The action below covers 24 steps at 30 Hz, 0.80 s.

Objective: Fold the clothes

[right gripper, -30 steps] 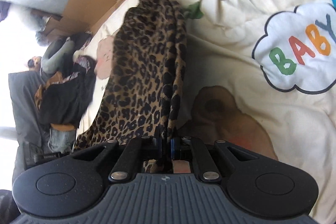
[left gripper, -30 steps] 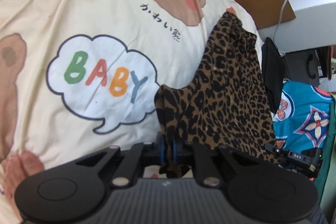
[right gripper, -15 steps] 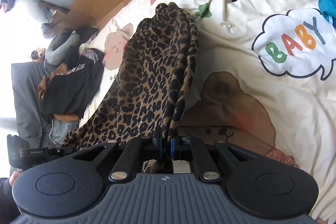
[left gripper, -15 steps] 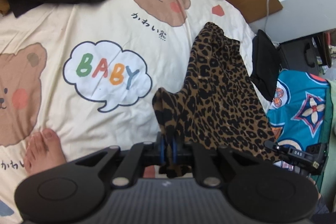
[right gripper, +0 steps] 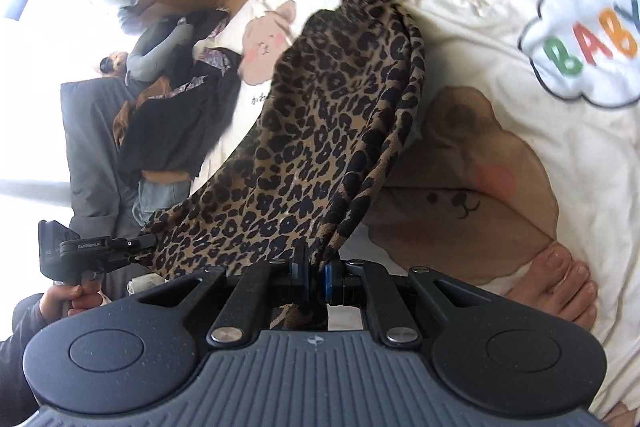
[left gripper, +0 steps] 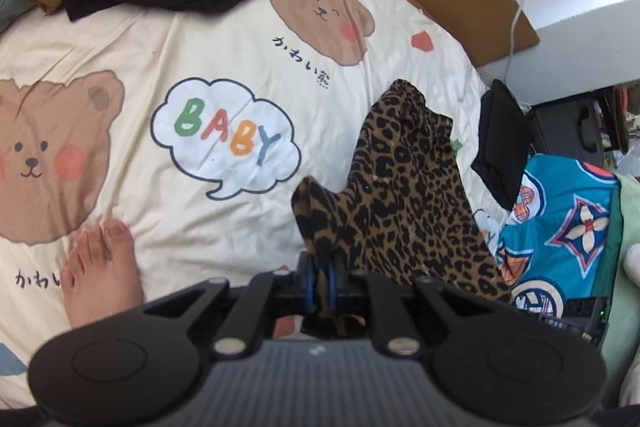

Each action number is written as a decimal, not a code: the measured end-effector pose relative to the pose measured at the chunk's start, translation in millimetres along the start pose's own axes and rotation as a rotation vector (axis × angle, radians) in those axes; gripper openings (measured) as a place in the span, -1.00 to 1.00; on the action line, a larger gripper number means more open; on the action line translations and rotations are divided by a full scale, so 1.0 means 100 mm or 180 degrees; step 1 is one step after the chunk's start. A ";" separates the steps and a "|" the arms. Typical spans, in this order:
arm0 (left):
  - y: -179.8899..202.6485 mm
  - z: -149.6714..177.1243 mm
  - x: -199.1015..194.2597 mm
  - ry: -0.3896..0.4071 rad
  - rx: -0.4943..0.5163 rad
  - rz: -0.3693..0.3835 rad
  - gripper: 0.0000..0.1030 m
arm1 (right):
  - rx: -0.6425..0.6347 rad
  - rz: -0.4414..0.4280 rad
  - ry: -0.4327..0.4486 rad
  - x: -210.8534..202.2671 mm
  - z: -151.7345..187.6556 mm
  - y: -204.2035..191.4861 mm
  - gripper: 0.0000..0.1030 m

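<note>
Both the left gripper [left gripper: 320, 277] and the right gripper [right gripper: 316, 269] are pinching near corners of the leopard garment [left gripper: 404, 195], jaws pressed together; its long axis is trailing toward upper frame, far end resting on the bed [left gripper: 224, 39].

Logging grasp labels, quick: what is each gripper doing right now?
Left gripper: closed, pinching one edge of the leopard-print garment.
Right gripper: closed on the same garment's other edge.
</note>
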<state>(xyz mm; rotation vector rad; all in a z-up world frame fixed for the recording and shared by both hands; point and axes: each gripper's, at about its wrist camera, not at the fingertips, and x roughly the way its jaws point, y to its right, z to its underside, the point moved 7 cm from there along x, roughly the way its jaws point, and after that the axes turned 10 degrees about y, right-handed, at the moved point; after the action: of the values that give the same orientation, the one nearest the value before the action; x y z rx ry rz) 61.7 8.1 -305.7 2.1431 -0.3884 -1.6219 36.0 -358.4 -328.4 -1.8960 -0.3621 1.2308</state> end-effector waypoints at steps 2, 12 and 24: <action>-0.04 -0.02 0.08 -0.0021 -0.0052 -0.0029 -0.85 | 0.0122 -0.0012 0.0017 0.05 0.03 0.11 -0.91; -0.25 -0.14 0.40 0.0014 -0.0629 -0.0044 -0.86 | 0.0567 -0.0198 0.0222 0.21 -0.04 0.43 -0.90; -0.28 -0.52 0.74 0.0324 -0.1280 0.0070 -0.86 | 0.0716 -0.0272 0.0621 0.43 -0.50 0.49 -0.90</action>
<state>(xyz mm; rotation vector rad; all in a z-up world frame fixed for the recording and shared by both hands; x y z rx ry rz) 131.3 6.6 -369.6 1.8960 -0.0460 -1.4285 89.9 -386.2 -383.5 -1.7690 -0.1897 0.9774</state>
